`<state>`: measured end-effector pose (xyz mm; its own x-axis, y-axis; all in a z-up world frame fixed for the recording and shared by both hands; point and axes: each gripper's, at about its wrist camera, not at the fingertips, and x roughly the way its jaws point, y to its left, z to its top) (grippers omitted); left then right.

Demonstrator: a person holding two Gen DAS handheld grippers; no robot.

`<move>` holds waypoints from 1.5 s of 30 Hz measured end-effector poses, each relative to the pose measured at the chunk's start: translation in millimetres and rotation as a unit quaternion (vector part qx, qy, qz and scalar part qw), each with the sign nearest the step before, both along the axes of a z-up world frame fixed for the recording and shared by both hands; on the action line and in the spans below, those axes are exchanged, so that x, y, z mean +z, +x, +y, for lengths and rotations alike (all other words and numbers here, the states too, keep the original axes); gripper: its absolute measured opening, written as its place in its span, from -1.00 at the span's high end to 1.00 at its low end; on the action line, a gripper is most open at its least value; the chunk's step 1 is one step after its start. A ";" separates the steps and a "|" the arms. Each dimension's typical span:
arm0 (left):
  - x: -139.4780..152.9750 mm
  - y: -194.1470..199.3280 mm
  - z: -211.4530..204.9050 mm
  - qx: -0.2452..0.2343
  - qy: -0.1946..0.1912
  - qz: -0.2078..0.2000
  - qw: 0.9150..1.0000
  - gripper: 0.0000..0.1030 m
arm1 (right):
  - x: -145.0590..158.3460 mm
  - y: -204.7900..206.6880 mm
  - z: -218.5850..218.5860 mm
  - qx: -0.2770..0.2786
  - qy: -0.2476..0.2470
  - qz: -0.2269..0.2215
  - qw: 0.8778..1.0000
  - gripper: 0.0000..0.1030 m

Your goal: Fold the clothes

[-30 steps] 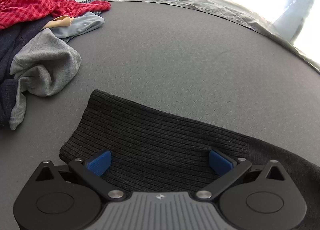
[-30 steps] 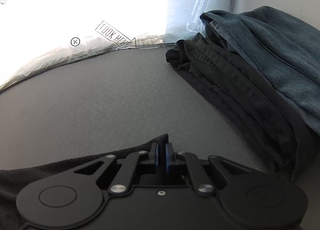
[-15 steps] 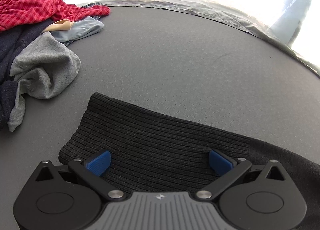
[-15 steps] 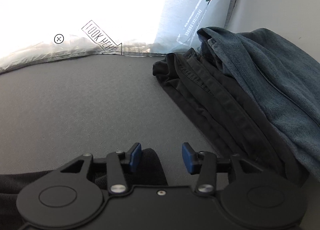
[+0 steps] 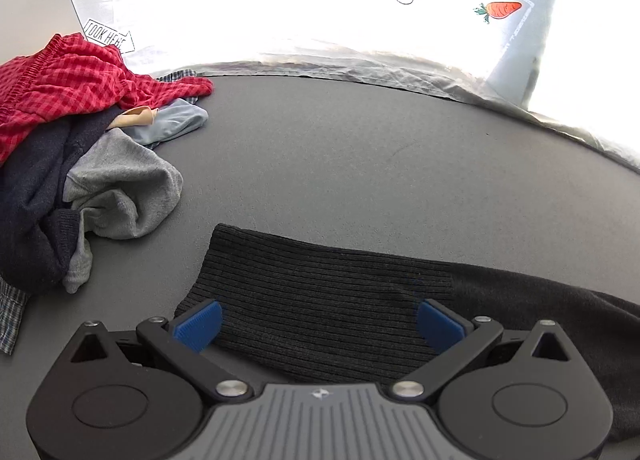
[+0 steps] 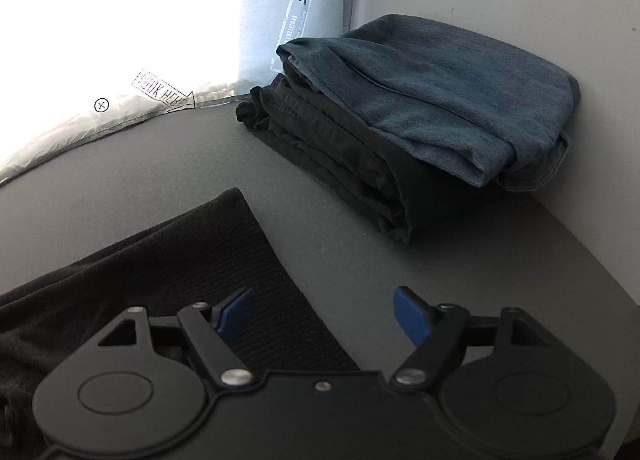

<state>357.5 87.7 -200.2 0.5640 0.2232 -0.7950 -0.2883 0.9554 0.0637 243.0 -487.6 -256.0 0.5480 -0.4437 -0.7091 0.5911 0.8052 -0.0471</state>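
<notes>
The black ribbed garment (image 5: pixel 320 300) lies flat on the grey counter (image 5: pixel 360 164), close to the near edge. Its ribbed end shows in both wrist views.

The left tongs (image 5: pixel 318 318) stand wide open over the ribbed part. Their blue pads (image 5: pixel 198 324) are not pressing on the cloth.

The right tongs (image 6: pixel 324 314) have just been opening, and now they stand open too. Only the left blue pad is over the corner of the black garment, and nothing is pinched between the pads. So it looks like this piece has just been let go.

Some work looks done. By the wall at the far right corner of the counter there is a neat folded stack: a blue denim piece (image 6: pixel 440 100) on top of a dark folded piece (image 6: pixel 340 164).

A lot is left. At the far left of the counter sits a messy heap (image 5: pixel 80 164) with a red checked cloth (image 5: pixel 72 80), a grey one (image 5: pixel 120 188), a dark navy one and a light blue one. None of these are folded yet.

The black garment may still need more folds before it joins the stack. I cannot tell, because most of it is hidden under the tongs.
</notes>
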 end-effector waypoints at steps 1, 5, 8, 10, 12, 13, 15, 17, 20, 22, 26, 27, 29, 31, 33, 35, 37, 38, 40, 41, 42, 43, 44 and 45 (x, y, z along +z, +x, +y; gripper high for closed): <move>0.0 -11.3 -2.2 -0.007 -0.007 0.000 1.000 -1.00 | -2.2 -9.3 1.0 -0.005 0.010 -0.001 1.000 -0.52; -6.6 -50.1 -13.9 -0.033 -0.017 0.011 0.999 -1.00 | -15.9 -56.3 2.0 -0.032 0.069 -0.003 0.997 -0.52; -11.5 -76.4 -19.6 -0.037 -0.022 0.019 0.999 -1.00 | -22.4 -81.0 1.6 -0.049 0.117 -0.020 0.992 -0.52; -12.3 -91.4 -21.3 -0.034 -0.029 0.020 0.999 -1.00 | -28.4 -93.1 -0.3 -0.061 0.165 -0.040 0.984 -0.51; -13.0 -107.3 -22.8 -0.029 -0.036 0.021 0.999 -1.00 | -35.5 -103.2 -3.4 -0.074 0.219 -0.064 0.971 -0.47; -13.3 -114.3 -23.5 -0.028 -0.038 0.021 0.999 -1.00 | -39.3 -105.5 -4.6 -0.080 0.243 -0.073 0.964 -0.40; -14.1 -126.0 -24.0 -0.025 -0.041 0.022 0.999 -1.00 | -43.6 -108.2 -4.1 -0.088 0.265 -0.093 0.956 -0.30; -15.4 -139.2 -24.5 -0.021 -0.045 0.024 0.998 -1.00 | -47.9 -110.9 -3.6 -0.097 0.287 -0.113 0.946 -0.19; -18.5 -157.3 -24.3 -0.014 -0.054 0.029 0.998 -1.00 | -55.4 -116.7 -5.4 -0.121 0.335 -0.157 0.921 -0.08; -21.4 -167.2 -23.7 -0.010 -0.060 0.034 0.998 -1.00 | -61.2 -119.2 -7.7 -0.141 0.360 -0.176 0.905 -0.04; -31.8 -182.1 -23.9 -0.001 -0.070 0.046 0.996 -1.00 | -65.3 -120.5 -9.5 -0.164 0.366 -0.168 0.900 0.30; -34.7 -185.7 -24.4 0.002 -0.075 0.050 0.996 -1.00 | -65.5 -119.6 -9.2 -0.171 0.356 -0.151 0.906 0.78; -39.6 -192.0 -25.7 0.005 -0.080 0.055 0.995 -1.00 | -68.2 -121.4 -10.3 -0.169 0.353 -0.143 0.909 0.94; -42.2 -196.5 -27.7 0.000 -0.077 0.057 0.995 -1.00 | -71.7 -125.1 -12.9 -0.171 0.364 -0.149 0.903 0.95; -43.4 -201.2 -28.6 -0.006 -0.077 0.058 0.995 -1.00 | -73.1 -126.3 -15.5 -0.179 0.374 -0.149 0.898 0.95; -42.2 -206.7 -25.7 -0.011 -0.083 0.053 0.995 -1.00 | -71.7 -123.4 -16.3 -0.181 0.372 -0.143 0.899 0.95; -40.3 -211.7 -18.0 -0.008 -0.099 0.047 0.994 -1.00 | -70.4 -121.1 -15.7 -0.180 0.367 -0.137 0.902 0.95; -39.1 -214.5 -13.2 -0.001 -0.111 0.042 0.993 -0.97 | -69.8 -120.2 -15.1 -0.180 0.364 -0.134 0.904 0.95; -35.5 -220.8 0.8 0.023 -0.142 0.028 0.989 -0.87 | -69.4 -120.1 -13.9 -0.180 0.361 -0.132 0.906 0.95; -33.8 -224.1 9.2 0.037 -0.159 0.021 0.986 -0.74 | -70.1 -120.6 -14.0 -0.181 0.362 -0.135 0.905 0.95; -32.0 -227.3 17.6 0.051 -0.177 0.014 0.983 -0.60 | -70.8 -121.1 -14.0 -0.183 0.362 -0.137 0.904 0.95; -30.9 -230.3 25.9 0.064 -0.193 0.007 0.979 -0.52 | -71.7 -122.4 -14.0 -0.186 0.365 -0.142 0.901 0.95; -30.2 -233.0 34.2 0.078 -0.209 0.000 0.975 -0.37 | -72.6 -123.8 -14.0 -0.190 0.368 -0.146 0.899 0.95; -29.7 -236.3 44.9 0.097 -0.226 -0.007 0.969 -0.24 | -73.8 -126.1 -13.3 -0.195 0.371 -0.152 0.895 0.95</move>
<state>121.3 132.6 -229.9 0.5578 -0.0423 -0.8289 -0.4636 0.8125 -0.3534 117.0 -501.0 -329.8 0.6716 -0.1111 -0.7325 0.7286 0.2785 0.6258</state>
